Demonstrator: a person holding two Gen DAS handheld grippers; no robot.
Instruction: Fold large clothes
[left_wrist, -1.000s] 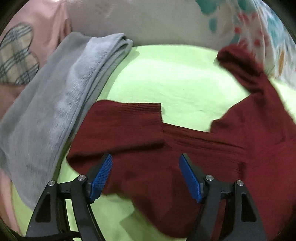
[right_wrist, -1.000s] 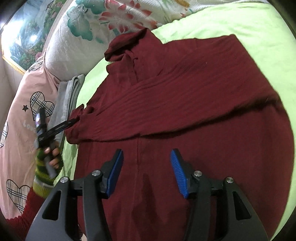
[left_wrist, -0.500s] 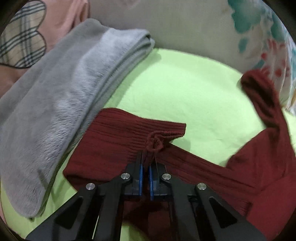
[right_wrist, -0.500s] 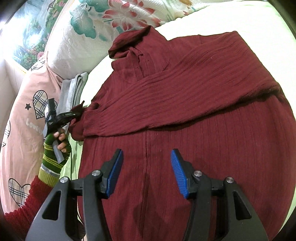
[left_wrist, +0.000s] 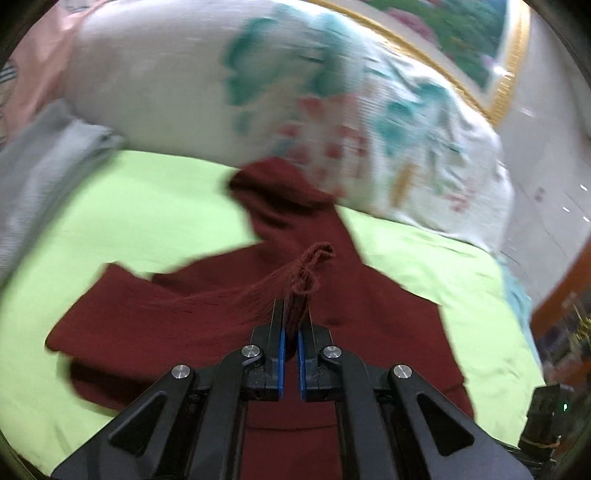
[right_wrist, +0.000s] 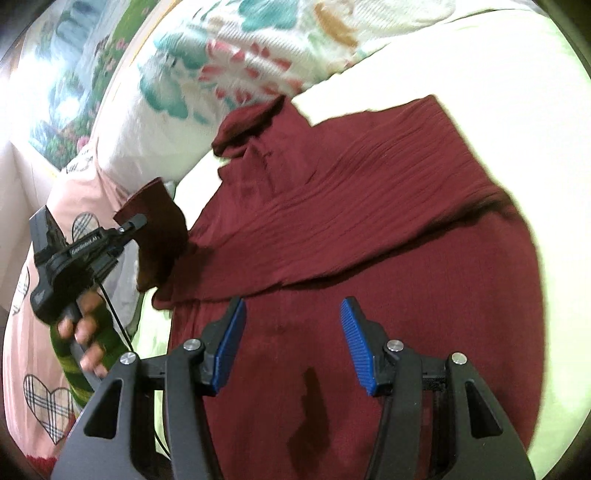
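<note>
A green sheet (left_wrist: 155, 221) covers the bed, a floral pillow (left_wrist: 295, 92) at its head. The maroon sweater (right_wrist: 388, 229) lies spread across it. The left gripper (left_wrist: 291, 317), raised, pinches the sweater's cuff (right_wrist: 159, 218). The right gripper (right_wrist: 291, 332) hovers above the sweater's body, jaws apart.

Motion-blurred left view, overexposed bedsheet (right_wrist: 517, 92) at right, dark fisheye corners.

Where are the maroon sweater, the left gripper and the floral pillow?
maroon sweater (right_wrist: 388, 266), right wrist view, ribbed body.
left gripper (left_wrist: 291, 317), left wrist view, fingertips pinching the cuff.
floral pillow (left_wrist: 258, 99), left wrist view, front face.
</note>
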